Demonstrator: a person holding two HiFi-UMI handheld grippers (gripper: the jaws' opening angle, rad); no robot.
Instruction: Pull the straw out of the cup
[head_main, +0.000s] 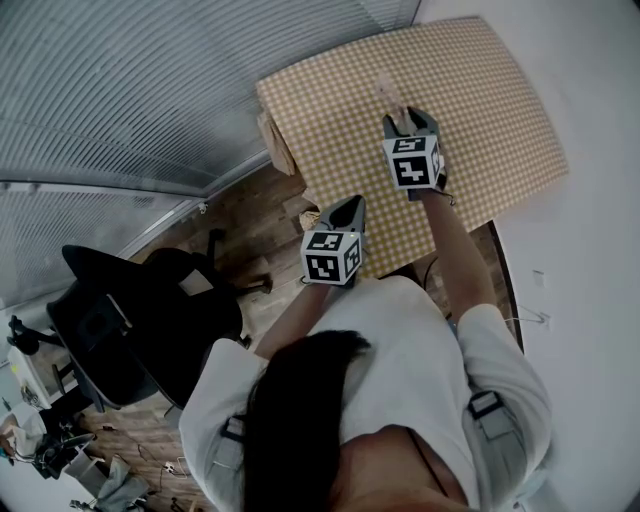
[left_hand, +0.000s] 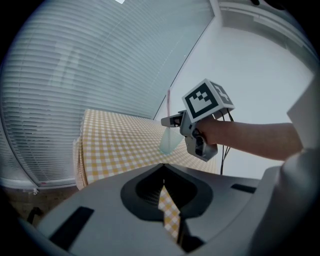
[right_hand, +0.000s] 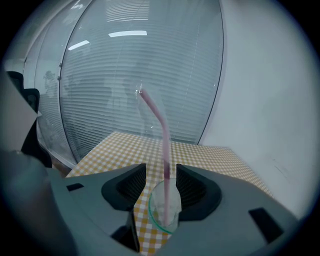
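Observation:
A clear plastic cup (right_hand: 165, 212) stands on the yellow checked tablecloth (right_hand: 125, 147), with a bent pink straw (right_hand: 165, 150) rising out of it. My right gripper (right_hand: 161, 172) is open, one jaw on each side of the straw just above the cup's rim, and neither pad touches it. In the left gripper view the same cup (left_hand: 166, 142) and straw (left_hand: 168, 105) stand at the tips of the right gripper (left_hand: 170, 121). My left gripper (left_hand: 163, 187) hangs back near the table's front edge, shut and empty. In the head view both grippers, left (head_main: 350, 207) and right (head_main: 405, 120), reach over the table (head_main: 500, 110).
Window blinds (right_hand: 130, 75) run along the far and left sides of the table, and a white wall (right_hand: 270, 100) is on the right. A black office chair (head_main: 130, 320) stands on the wooden floor (head_main: 260, 210) to my left. The cloth hangs over the table's left edge (left_hand: 80, 160).

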